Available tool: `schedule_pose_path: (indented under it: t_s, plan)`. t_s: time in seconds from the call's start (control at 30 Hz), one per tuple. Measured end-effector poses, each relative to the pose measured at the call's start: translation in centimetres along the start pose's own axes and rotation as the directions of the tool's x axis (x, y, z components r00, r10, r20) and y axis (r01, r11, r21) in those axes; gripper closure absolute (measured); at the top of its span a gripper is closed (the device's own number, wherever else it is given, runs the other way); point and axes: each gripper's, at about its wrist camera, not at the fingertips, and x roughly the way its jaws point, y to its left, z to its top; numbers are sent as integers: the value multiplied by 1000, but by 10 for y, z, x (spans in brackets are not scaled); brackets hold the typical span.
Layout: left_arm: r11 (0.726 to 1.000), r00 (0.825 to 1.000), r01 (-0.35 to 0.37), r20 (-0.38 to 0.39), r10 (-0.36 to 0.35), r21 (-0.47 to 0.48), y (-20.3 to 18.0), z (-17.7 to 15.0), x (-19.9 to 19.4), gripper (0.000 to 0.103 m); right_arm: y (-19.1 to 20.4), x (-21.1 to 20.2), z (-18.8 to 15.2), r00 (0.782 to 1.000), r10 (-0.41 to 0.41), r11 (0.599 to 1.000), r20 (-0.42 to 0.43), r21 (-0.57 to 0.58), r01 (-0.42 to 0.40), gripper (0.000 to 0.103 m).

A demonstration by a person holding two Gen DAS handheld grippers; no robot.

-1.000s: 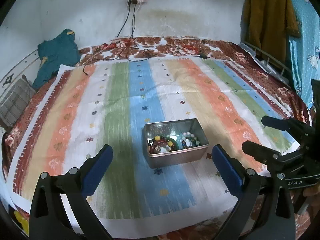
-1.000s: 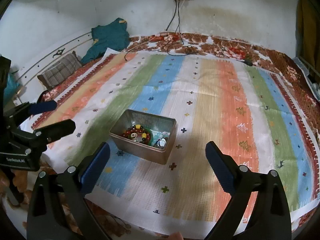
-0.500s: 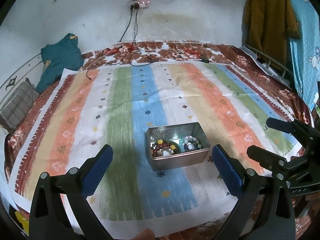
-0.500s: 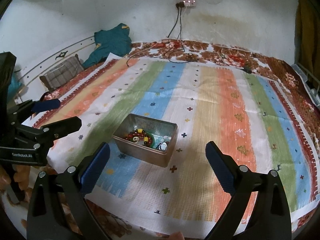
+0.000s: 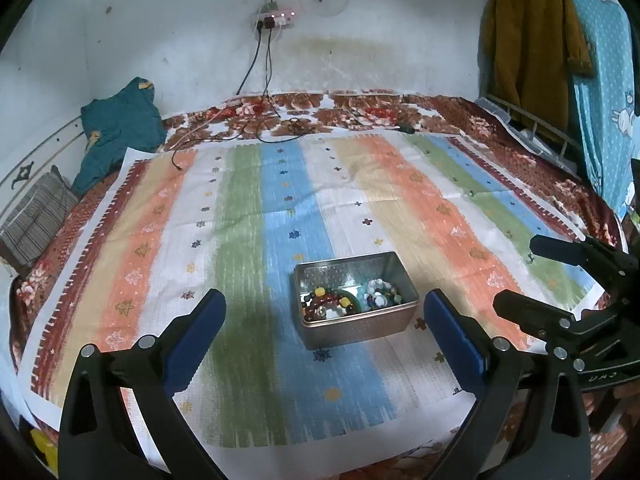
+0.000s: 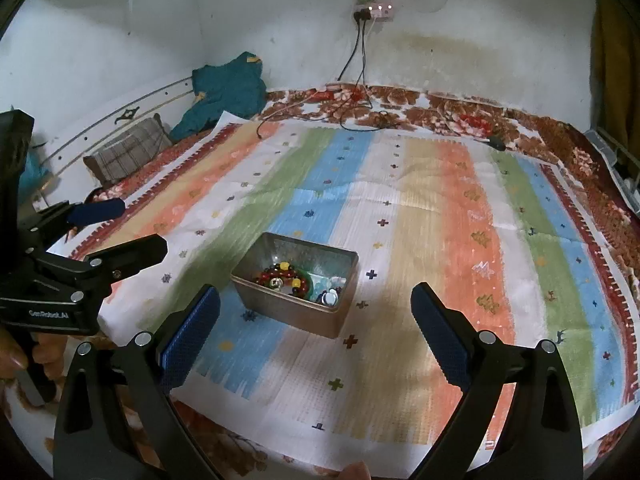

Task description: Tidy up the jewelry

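Observation:
An open metal tin (image 5: pixel 360 326) stands on the striped mat (image 5: pixel 248 240) on the bed. It holds a red bead bracelet (image 5: pixel 326 304) and pale mixed beads (image 5: pixel 380 294). The tin also shows in the right wrist view (image 6: pixel 296 314), with the bracelet (image 6: pixel 282 276) inside. My left gripper (image 5: pixel 324 344) is open and empty, held back from the tin near the mat's front edge. My right gripper (image 6: pixel 316 332) is open and empty, also short of the tin. Each gripper appears at the side of the other's view: right gripper (image 5: pixel 532 276), left gripper (image 6: pixel 132 228).
A teal garment (image 5: pixel 116 132) and a striped pillow (image 5: pixel 32 220) lie at the back left. Cables (image 5: pixel 260 120) run from a wall socket (image 5: pixel 276 18) onto the floral blanket. Clothes (image 5: pixel 528 44) hang at the right over a metal bed rail (image 5: pixel 532 128).
Both grippers have drawn back and tilted up, so the tin sits lower and smaller in both views. Both stay open and empty.

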Motion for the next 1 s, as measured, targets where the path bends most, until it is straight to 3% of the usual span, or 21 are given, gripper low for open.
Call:
schedule_pose_path:
  t_s: [1.0]
  plan:
    - [1000,1000,8,1,-8,6,1,0,0,6,0,-1,-1,1000,-12,1000,5,9,12,6]
